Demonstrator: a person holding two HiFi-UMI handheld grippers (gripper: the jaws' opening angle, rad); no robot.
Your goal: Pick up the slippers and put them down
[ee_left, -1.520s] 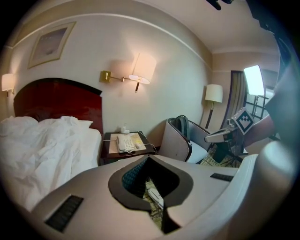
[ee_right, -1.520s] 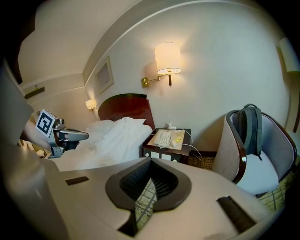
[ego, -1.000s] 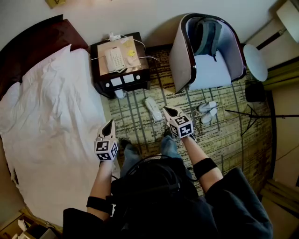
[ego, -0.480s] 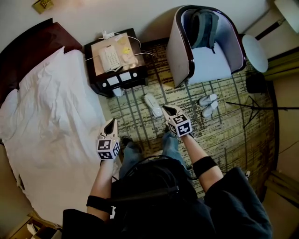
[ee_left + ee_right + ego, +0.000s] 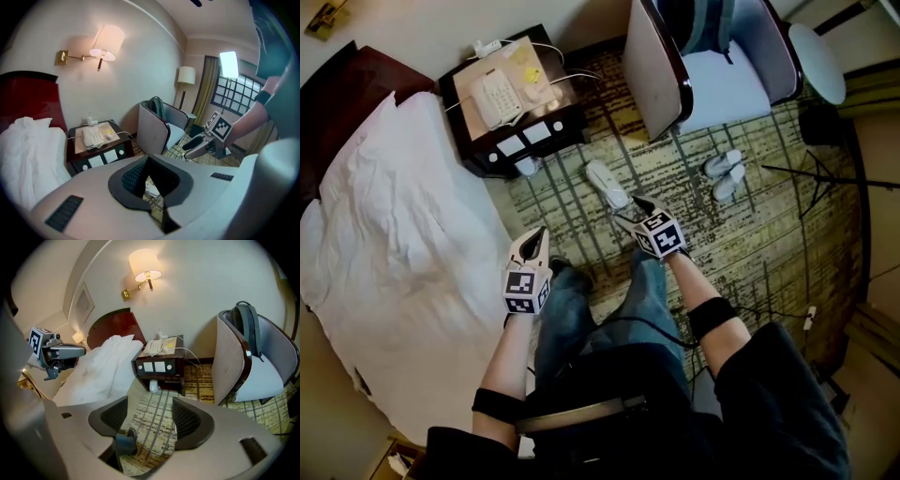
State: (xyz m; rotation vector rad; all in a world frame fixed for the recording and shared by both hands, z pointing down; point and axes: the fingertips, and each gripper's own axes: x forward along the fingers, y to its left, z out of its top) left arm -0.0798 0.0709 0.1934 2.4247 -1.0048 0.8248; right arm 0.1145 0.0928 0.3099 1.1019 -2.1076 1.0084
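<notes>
Patterned carpet (image 5: 750,244) is covering the floor between a white bed (image 5: 394,234) and an armchair (image 5: 656,66), and the slippers are all lying on it, none lifted yet. One lone slipper (image 5: 607,184) is lying just ahead of the right tongs (image 5: 635,213), near their tips but apart from them. A pair of slippers (image 5: 724,174) is sitting well off to those tongs' right, by the armchair. The right tongs are pointing downward. Their jaws have just been opening and are now released and spread, with only carpet and the person's shoe (image 5: 125,439) showing between them. The left tongs (image 5: 534,240) are hanging clenched and empty beside the bed. I judge the reach for the first pickup to be under way. The next move is calling for the right tongs to go lower and forward until the spread jaws are straddling the lone slipper's upper or edge, then closing.
</notes>
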